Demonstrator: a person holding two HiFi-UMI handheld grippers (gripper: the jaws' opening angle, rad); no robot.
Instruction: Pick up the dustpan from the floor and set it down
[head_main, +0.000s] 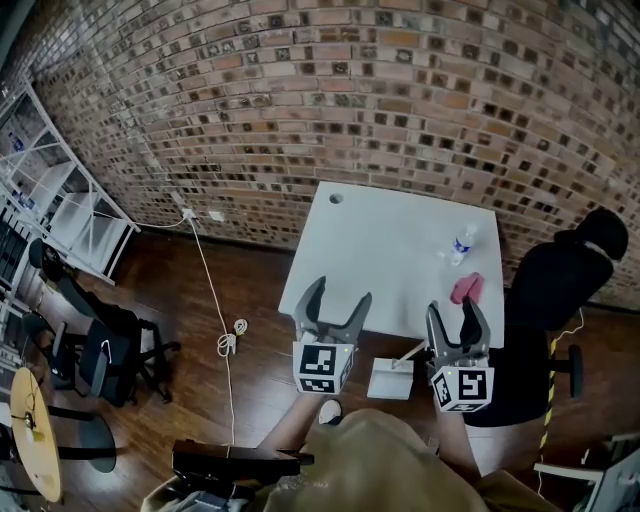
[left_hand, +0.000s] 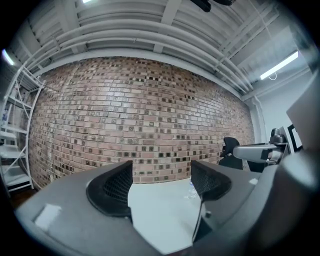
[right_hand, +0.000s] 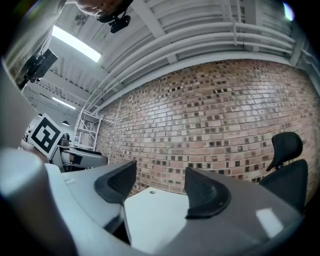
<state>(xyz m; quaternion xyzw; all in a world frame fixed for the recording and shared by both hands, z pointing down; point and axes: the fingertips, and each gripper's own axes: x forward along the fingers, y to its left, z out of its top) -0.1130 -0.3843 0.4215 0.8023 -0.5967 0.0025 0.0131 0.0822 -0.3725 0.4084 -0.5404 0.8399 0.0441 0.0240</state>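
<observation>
The white dustpan (head_main: 389, 380) lies flat on the dark wood floor just off the near edge of the white table (head_main: 390, 240), its pale handle slanting up toward the table. It sits between my two grippers in the head view. My left gripper (head_main: 340, 292) is held level over the table's near left edge, open, with nothing between its fingers. My right gripper (head_main: 451, 305) hovers just right of the dustpan's handle, also open and empty. Both gripper views look level across the table at the brick wall, left gripper (left_hand: 161, 175) and right gripper (right_hand: 159, 182); neither shows the dustpan.
On the table stand a water bottle (head_main: 462, 243) and a pink object (head_main: 466, 288). A person in black (head_main: 560, 290) is at the table's right side. Black office chairs (head_main: 100, 350), a white cable (head_main: 228, 343) and white shelving (head_main: 60, 200) are on the left.
</observation>
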